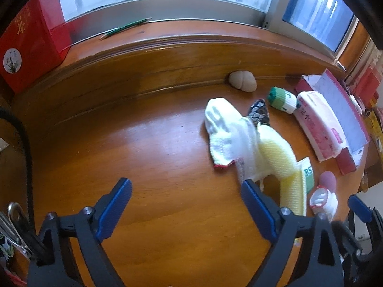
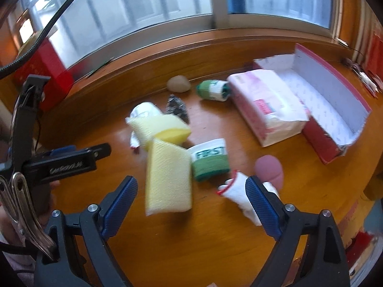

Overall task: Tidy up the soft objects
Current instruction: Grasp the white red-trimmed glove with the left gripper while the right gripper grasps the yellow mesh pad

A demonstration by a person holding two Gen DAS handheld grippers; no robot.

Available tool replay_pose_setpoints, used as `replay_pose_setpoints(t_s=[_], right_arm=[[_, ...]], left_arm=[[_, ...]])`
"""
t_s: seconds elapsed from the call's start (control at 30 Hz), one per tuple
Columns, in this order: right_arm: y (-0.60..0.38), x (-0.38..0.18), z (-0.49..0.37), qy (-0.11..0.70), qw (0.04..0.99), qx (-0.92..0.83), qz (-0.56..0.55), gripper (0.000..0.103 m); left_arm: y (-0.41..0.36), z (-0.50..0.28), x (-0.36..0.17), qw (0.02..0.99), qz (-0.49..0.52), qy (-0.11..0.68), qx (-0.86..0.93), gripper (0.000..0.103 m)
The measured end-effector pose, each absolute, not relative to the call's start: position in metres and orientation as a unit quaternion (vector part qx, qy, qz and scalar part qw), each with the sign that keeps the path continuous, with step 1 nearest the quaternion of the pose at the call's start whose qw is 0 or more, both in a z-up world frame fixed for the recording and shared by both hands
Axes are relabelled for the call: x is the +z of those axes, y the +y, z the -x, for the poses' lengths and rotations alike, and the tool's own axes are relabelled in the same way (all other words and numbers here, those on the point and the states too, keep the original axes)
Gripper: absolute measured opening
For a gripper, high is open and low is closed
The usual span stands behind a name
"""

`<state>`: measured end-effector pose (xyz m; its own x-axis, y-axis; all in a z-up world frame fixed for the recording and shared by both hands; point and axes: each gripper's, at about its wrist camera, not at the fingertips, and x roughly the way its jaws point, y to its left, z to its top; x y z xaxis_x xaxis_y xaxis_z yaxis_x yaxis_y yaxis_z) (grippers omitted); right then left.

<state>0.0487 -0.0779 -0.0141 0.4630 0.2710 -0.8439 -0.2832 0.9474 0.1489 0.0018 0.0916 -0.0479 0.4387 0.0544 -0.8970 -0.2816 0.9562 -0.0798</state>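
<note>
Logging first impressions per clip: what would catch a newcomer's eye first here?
The yellow sponge in the middle of the wooden table, lying just ahead of the open right gripper. Next, the pink tissue pack leaning against the open red box on the right. The left gripper is open over bare wood.

Right tool (image 2: 191, 201) jaws wide, nothing gripped. Yellow sponge (image 2: 168, 179) between blue pads above tabletop (image 2: 275, 167); white glove (image 2: 239, 192) beside right pad. Green-white roll (image 2: 209, 160) just behind sponge.
</note>
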Motion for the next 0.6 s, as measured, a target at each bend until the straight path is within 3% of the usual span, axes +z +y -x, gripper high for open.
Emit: replay_pose_setpoints(t_s=[0.13, 0.37, 0.6], right_arm=[[-0.061, -0.021, -0.045, 0.500, 0.847, 0.180, 0.018, 0.087], [-0.042, -0.034, -0.044, 0.509, 0.841, 0.177, 0.043, 0.070], [-0.044, -0.046, -0.048, 0.523, 0.837, 0.153, 0.044, 0.054]], left_arm=[[0.098, -0.006, -0.053, 0.839, 0.113, 0.525, 0.090, 0.091], [0.102, -0.022, -0.063, 0.841, 0.109, 0.525, 0.067, 0.084], [0.104, -0.049, -0.069, 0.854, 0.096, 0.509, 0.050, 0.071]])
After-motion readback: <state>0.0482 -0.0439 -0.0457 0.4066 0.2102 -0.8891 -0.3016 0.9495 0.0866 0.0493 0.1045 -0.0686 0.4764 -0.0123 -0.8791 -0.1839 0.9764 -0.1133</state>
